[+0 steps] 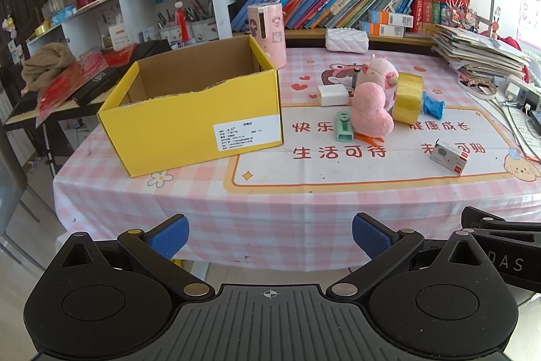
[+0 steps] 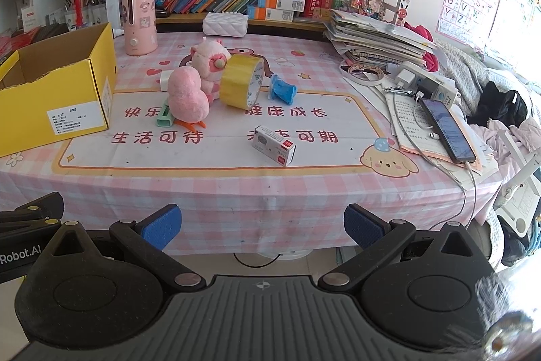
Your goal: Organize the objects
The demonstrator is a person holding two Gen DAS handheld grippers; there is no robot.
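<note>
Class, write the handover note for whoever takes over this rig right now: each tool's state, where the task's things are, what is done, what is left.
Left tool: open, holding nothing, short of the table edge.
Right tool: open, holding nothing, short of the table edge too.
Yellow box: on the table's left side, open; no items visible inside, floor mostly hidden.
Loose on the mat: pink plush, second plush, tape roll, blue piece, green item, white block, small carton.
Done: nothing visibly packed.
Left: probably move the loose items into the box.
</note>
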